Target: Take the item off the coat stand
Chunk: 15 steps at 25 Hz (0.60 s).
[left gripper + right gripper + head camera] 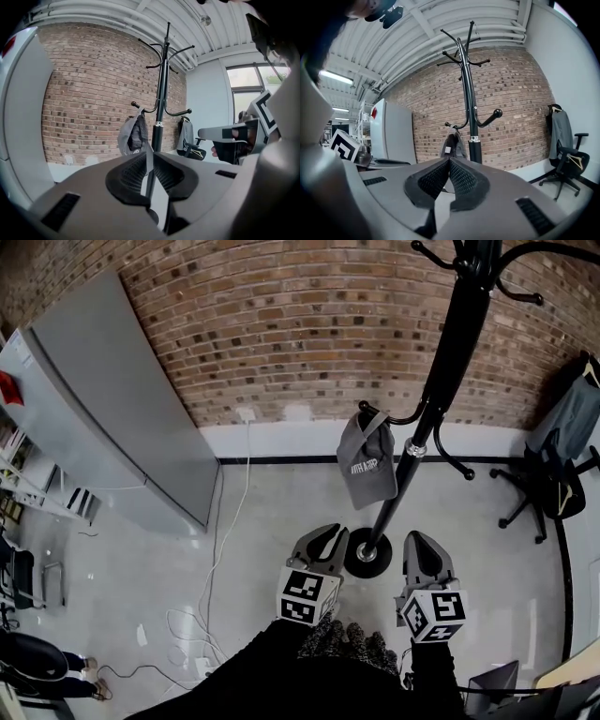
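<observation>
Jaws together, empty, on left gripper [327,533] and right gripper [422,539]; grey cap [366,472] hangs on coat stand [450,352].

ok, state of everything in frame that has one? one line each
cap: hanging on a lower hook of the stand, not yet taken
coat stand: upright, other visible hooks bare
left gripper: shut, empty, short of the cap
right gripper: shut, empty
jacket: draped over the office chair
white cable: runs down from the wall socket, loose on the floor
</observation>
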Motion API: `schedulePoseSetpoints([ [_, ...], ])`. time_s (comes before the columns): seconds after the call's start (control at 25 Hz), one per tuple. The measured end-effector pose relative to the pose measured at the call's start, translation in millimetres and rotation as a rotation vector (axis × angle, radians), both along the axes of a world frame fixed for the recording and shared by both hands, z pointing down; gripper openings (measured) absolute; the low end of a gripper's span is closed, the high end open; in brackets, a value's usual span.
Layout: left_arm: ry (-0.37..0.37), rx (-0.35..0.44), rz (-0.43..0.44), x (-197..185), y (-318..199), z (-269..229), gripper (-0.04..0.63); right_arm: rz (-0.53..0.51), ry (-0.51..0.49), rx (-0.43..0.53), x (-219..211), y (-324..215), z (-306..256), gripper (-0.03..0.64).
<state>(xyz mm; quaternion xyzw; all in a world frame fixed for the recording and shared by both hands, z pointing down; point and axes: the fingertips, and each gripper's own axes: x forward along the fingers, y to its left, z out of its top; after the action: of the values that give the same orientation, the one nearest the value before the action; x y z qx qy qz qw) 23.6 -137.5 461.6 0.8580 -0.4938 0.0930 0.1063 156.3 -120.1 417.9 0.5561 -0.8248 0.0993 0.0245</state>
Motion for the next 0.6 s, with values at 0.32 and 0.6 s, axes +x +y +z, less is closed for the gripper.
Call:
schedulePoseSetpoints([
  [0.32,0.003,-0.029,0.029,-1,-42,24,0.054,0.033,0.033,-0.015,-3,-25,2,0.009],
  [0.6,0.052,-0.117,0.033,0,-71,61,0.244,0.063,0.046,-0.054,-4,-41,13,0.009],
])
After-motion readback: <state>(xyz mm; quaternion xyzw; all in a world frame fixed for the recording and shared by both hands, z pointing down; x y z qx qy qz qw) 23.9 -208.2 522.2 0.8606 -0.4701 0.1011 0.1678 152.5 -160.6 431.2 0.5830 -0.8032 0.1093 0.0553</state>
